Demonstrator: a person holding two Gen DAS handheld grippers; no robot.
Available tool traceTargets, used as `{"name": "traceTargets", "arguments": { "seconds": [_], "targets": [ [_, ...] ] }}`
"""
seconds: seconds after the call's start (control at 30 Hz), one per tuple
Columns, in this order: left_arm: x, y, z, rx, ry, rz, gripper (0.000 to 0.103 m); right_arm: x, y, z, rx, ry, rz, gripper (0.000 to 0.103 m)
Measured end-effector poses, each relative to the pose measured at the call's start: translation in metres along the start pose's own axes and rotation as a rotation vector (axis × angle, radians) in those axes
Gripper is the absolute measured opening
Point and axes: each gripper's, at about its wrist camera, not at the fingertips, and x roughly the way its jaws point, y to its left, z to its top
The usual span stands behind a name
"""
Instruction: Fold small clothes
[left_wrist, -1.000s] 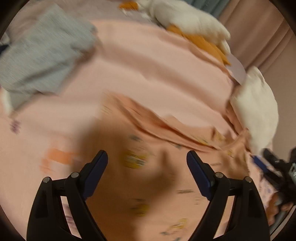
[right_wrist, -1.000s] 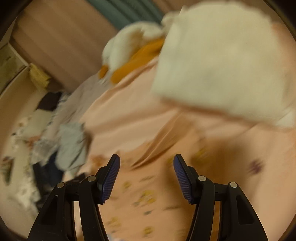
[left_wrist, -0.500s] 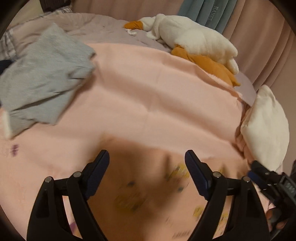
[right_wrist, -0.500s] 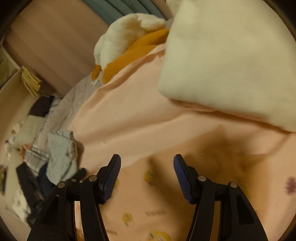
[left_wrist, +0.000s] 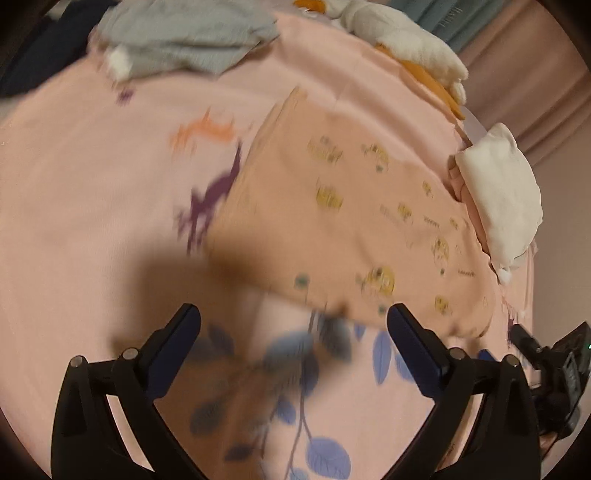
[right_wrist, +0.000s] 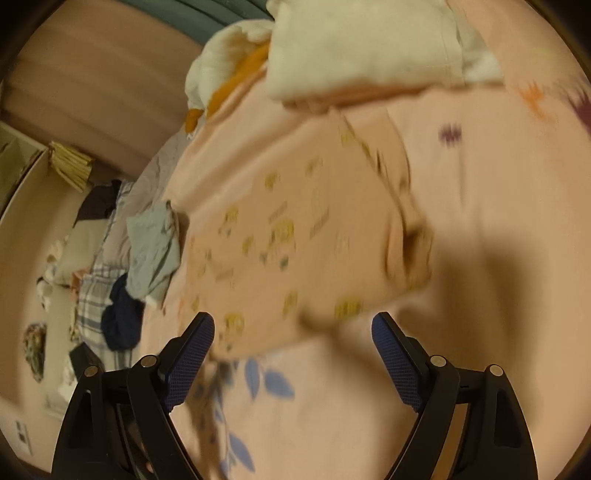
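One peach printed garment (left_wrist: 343, 221) is lying spread on the pink bedsheet (left_wrist: 92, 221), clear of both grippers. The left gripper (left_wrist: 293, 343) and right gripper (right_wrist: 291, 350) are being held with fingers spread, having just been opening, nothing between them. One cream folded piece (left_wrist: 502, 195) is lying just beside the garment.

garment: peach-pink small garment (left_wrist: 343, 206) (right_wrist: 295, 236) with yellow printed motifs
state: folded, roughly rectangular, edges blurred
pose: lying flat
place: on the pink bedspread (left_wrist: 92, 206), just beside a folded cream garment (left_wrist: 502, 192)
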Motion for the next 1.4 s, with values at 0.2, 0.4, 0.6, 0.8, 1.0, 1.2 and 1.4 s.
{"name": "traceTargets", "arguments": {
  "seconds": [0.2, 0.4, 0.6, 0.8, 1.0, 1.2, 1.4],
  "targets": [
    [0.006, 0.007, -0.014, -0.09, -0.015, -0.011, 0.101, 0.028, -0.003, -0.023, 0.061, 0.05, -0.007, 0.087],
    [0.016, 0.005, -0.009, -0.124, 0.021, -0.09, 0.102, 0.031, -0.008, -0.03, 0.068, 0.015, 0.005, 0.087],
    [0.028, 0.0, 0.005, -0.173, -0.027, -0.185, 0.102, 0.04, -0.008, -0.019, 0.08, -0.004, 0.014, 0.087],
    [0.049, -0.006, 0.025, -0.261, 0.027, -0.395, 0.102, 0.053, -0.01, 0.002, 0.1, -0.042, 0.045, 0.087],
    [0.071, -0.011, 0.048, -0.382, 0.053, -0.556, 0.102, 0.066, -0.01, 0.02, 0.134, -0.08, 0.089, 0.087],
    [0.084, -0.015, 0.066, -0.408, 0.013, -0.462, 0.067, 0.079, -0.007, 0.036, 0.14, -0.126, 0.097, 0.084],
    [0.091, -0.007, 0.063, -0.366, -0.012, -0.357, 0.018, 0.091, -0.02, 0.039, 0.144, -0.16, 0.015, 0.014]
  ]
}}
